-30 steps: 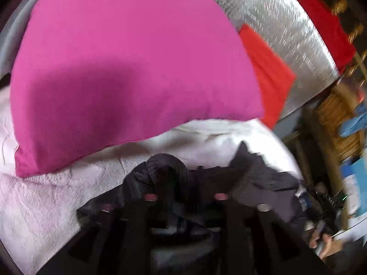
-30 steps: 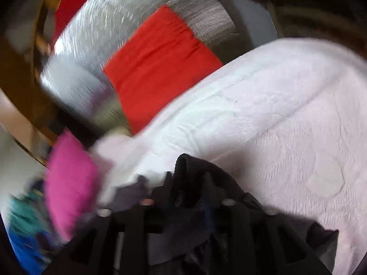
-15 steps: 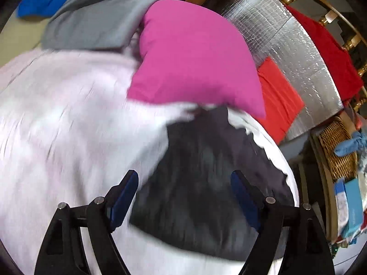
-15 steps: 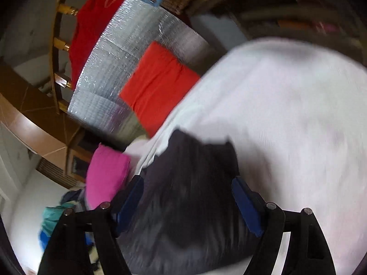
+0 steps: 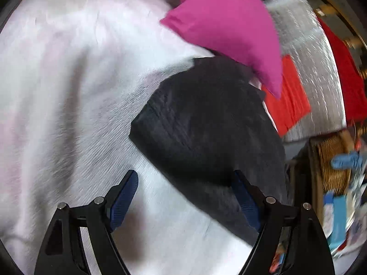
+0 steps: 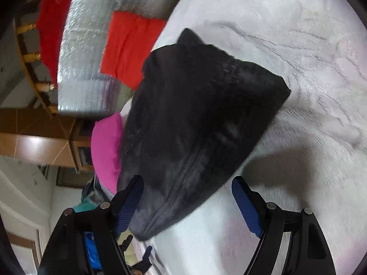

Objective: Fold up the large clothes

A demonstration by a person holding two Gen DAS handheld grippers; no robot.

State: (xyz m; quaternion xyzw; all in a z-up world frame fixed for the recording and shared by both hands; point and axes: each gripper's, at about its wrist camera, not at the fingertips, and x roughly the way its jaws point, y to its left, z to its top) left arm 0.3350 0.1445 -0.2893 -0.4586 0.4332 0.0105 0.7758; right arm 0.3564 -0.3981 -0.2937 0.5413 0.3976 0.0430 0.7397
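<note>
A folded black garment [image 5: 206, 123] lies flat on the white bedspread [image 5: 68, 91], its far corner tucked under a pink pillow [image 5: 229, 27]. My left gripper [image 5: 185, 199] stands open, pulled back from the garment's near edge, nothing between its blue pads. In the right wrist view the same black garment [image 6: 195, 119] stretches toward the bed's edge. My right gripper [image 6: 188, 204] is open above its near end, not pressing on it.
A red cushion [image 5: 289, 96] leans on a silver quilted panel [image 5: 305, 45] beyond the bed. A wicker basket [image 5: 332, 160] and blue items stand at the right of the bed. The pink pillow [image 6: 106, 149] borders the garment; white bedspread [image 6: 286, 45] extends right.
Both grippers let go of the bunched black garment, opened wide and drew back. The garment now lies flat and folded on the bedspread.
</note>
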